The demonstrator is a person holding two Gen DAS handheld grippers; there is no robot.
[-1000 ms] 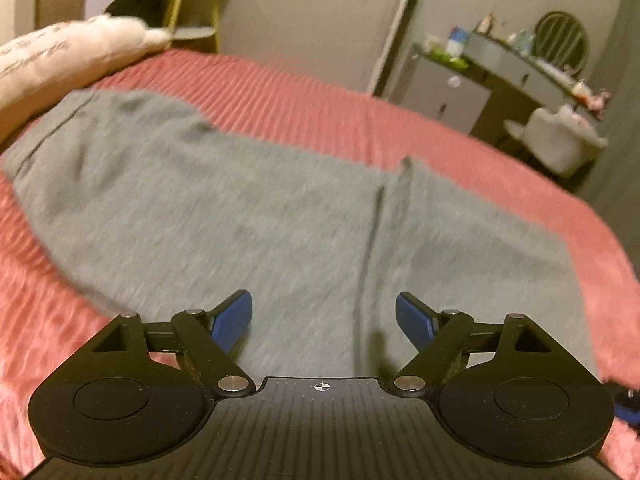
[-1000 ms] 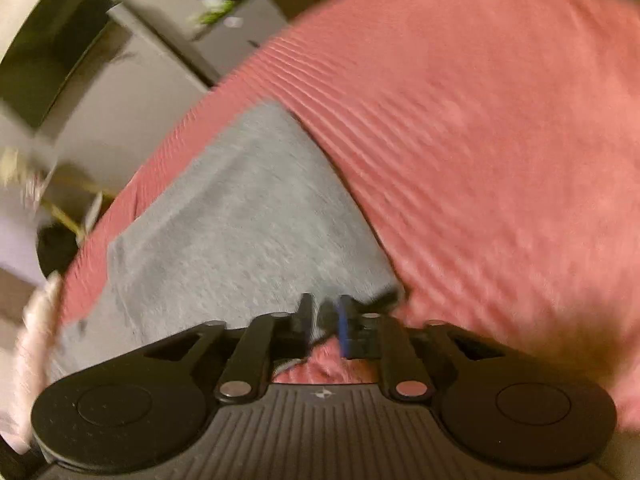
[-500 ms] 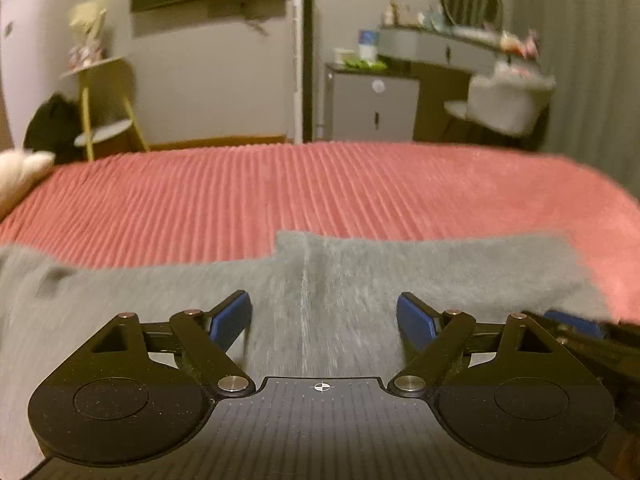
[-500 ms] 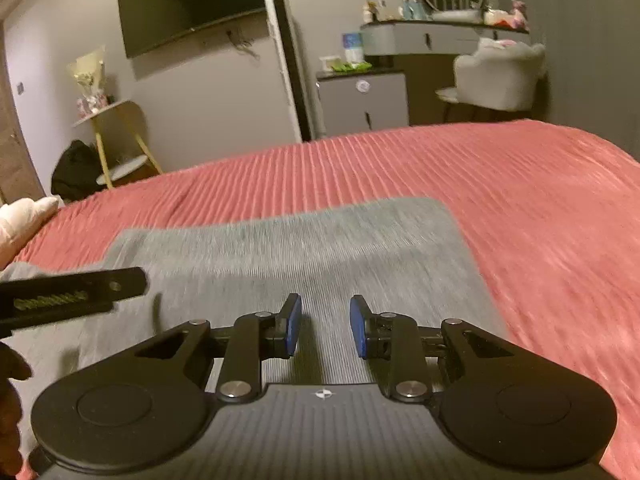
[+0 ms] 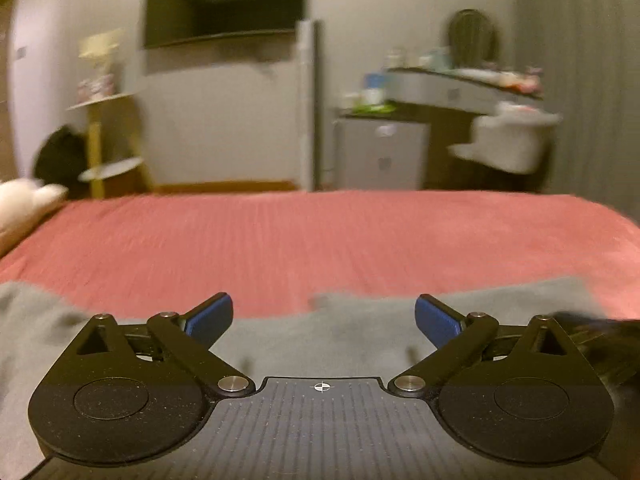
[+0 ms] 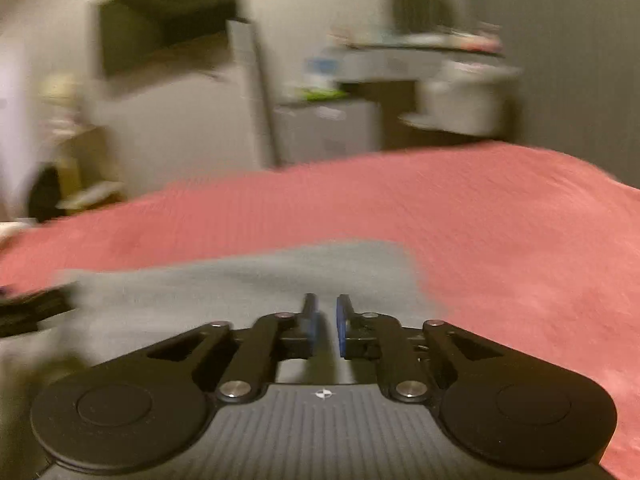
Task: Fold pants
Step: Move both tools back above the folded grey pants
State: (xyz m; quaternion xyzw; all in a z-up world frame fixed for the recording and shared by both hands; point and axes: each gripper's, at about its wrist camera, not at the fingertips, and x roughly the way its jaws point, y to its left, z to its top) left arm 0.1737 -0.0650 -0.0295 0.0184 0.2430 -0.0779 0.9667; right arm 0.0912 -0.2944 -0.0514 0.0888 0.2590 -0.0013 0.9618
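So, quick rundown:
Pillow (image 5: 24,204): at the bed's left edge.
Left gripper (image 5: 324,316): jaws just swung wide apart, nothing between them, over the pants.
Pants (image 5: 360,328): gray, flat along the near edge of the red bed (image 5: 320,240).
Right gripper (image 6: 325,326): jaws closing, a thin gap left, nothing pinched, above the pants' right end.

Open red bedspread (image 5: 320,240) beyond pants (image 5: 340,332)
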